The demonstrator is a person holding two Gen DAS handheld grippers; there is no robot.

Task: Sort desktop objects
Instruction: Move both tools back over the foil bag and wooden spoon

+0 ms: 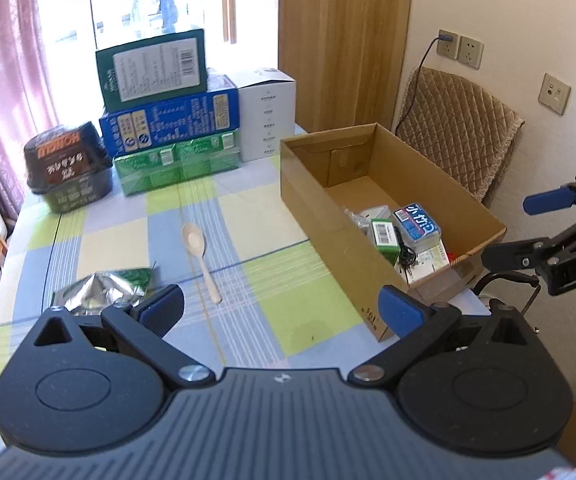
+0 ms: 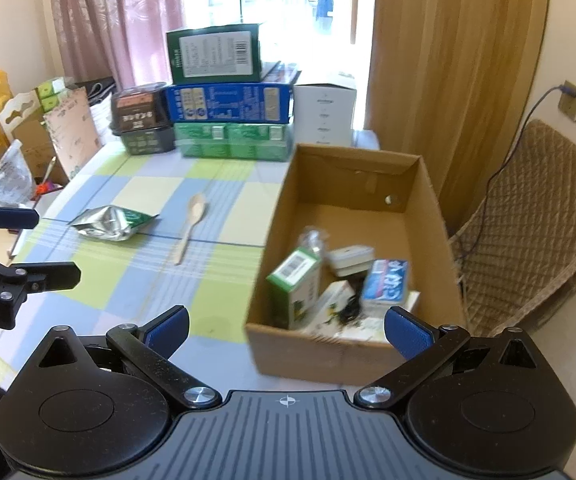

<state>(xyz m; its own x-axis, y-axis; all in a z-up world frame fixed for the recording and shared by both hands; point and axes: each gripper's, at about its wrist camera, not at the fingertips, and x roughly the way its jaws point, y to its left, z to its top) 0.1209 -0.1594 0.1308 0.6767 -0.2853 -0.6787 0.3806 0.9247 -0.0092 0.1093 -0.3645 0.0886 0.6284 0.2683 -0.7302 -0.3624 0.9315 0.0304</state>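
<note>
Both your claws gape empty: left claw [image 1: 281,314] above the counter [image 1: 247,240], right claw [image 2: 288,330] at the cardboard box [image 2: 352,356] rim. The wooden spoon [image 1: 199,254] lies at twelve o'clock, foil packet [image 1: 101,290] at ten.

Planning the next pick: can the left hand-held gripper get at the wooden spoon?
Probably yes: the left hand-held gripper is open and empty, and the wooden spoon lies alone on bare tablecloth ahead, nothing between.
</note>
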